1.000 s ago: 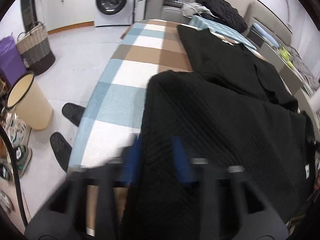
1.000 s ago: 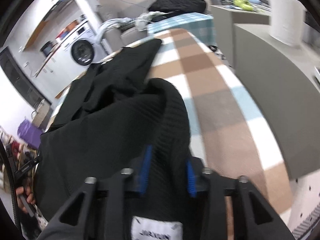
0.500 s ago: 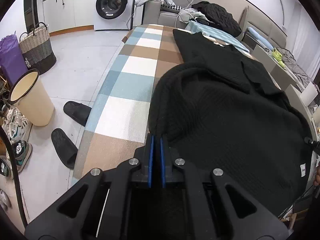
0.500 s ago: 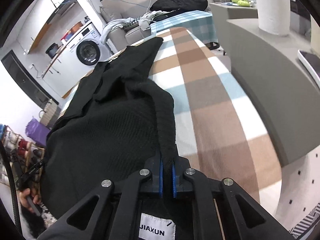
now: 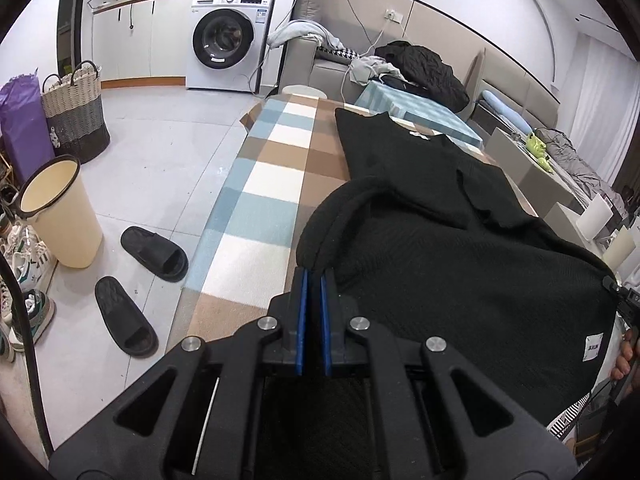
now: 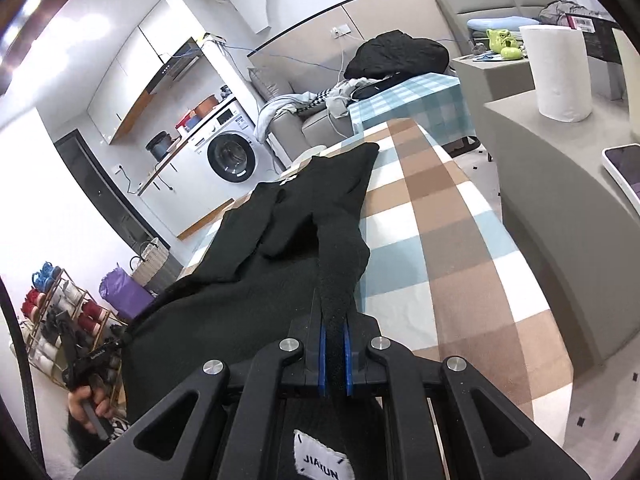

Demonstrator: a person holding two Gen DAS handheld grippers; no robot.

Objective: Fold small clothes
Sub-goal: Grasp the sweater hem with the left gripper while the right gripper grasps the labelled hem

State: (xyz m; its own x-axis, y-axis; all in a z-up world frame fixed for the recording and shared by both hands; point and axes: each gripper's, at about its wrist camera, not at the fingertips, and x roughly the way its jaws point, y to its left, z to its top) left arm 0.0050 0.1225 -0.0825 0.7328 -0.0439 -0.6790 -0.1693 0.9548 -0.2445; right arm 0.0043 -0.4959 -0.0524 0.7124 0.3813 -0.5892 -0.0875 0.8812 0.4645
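A black knit sweater (image 5: 460, 280) lies lengthwise on a checked blue, brown and white table cover (image 5: 260, 208). Its near hem is raised off the cover and stretched between both grippers. My left gripper (image 5: 313, 276) is shut on the hem's left corner, blue pads pressed together on the fabric. In the right wrist view my right gripper (image 6: 335, 332) is shut on the right corner of the sweater (image 6: 280, 280), a ridge of cloth running up from its pads. A white label (image 6: 322, 458) shows below the right jaws. The far half lies flat.
Left of the table are a cream bin (image 5: 60, 212), two black slippers (image 5: 154, 254), a woven basket (image 5: 76, 120) and a washing machine (image 5: 228, 40). A grey counter (image 6: 560, 200) with a paper roll (image 6: 564, 72) flanks the right side. A sofa with clothes (image 5: 420, 68) stands beyond.
Both grippers went from open around the hem to shut on it, then rose and pulled back, lifting the sweater's near edge off the cover.
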